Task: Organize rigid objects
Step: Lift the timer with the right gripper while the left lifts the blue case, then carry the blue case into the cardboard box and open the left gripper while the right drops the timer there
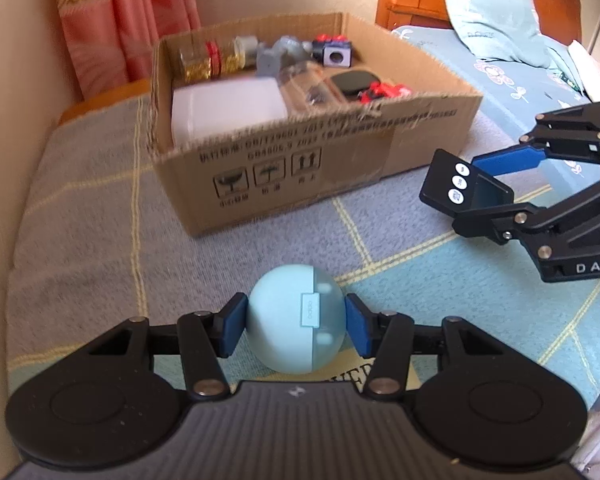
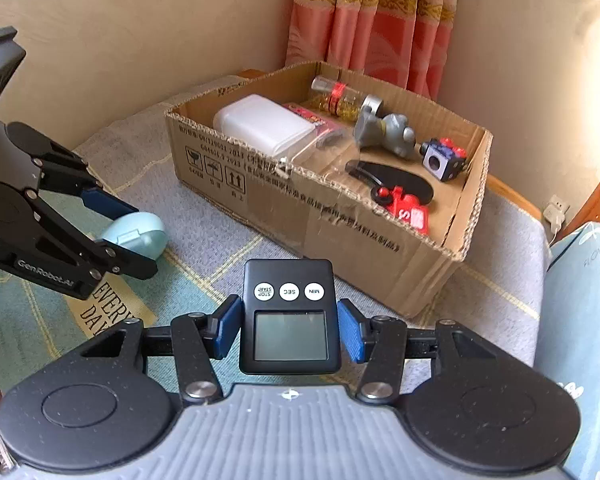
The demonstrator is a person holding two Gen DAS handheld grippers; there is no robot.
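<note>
My left gripper is shut on a pale blue egg-shaped case, its blue pads pressed to both sides. That case and the left gripper also show at the left of the right wrist view, just above the blanket. My right gripper is shut on a black digital timer with three white buttons and a grey screen. In the left wrist view the timer sits in the right gripper at the right. An open cardboard box lies ahead of both grippers.
The box holds a white container, a glass bottle, a grey figure, a cube toy, a black flat piece and a red toy. It rests on a checked blanket. Curtain, wall and pillow surround it.
</note>
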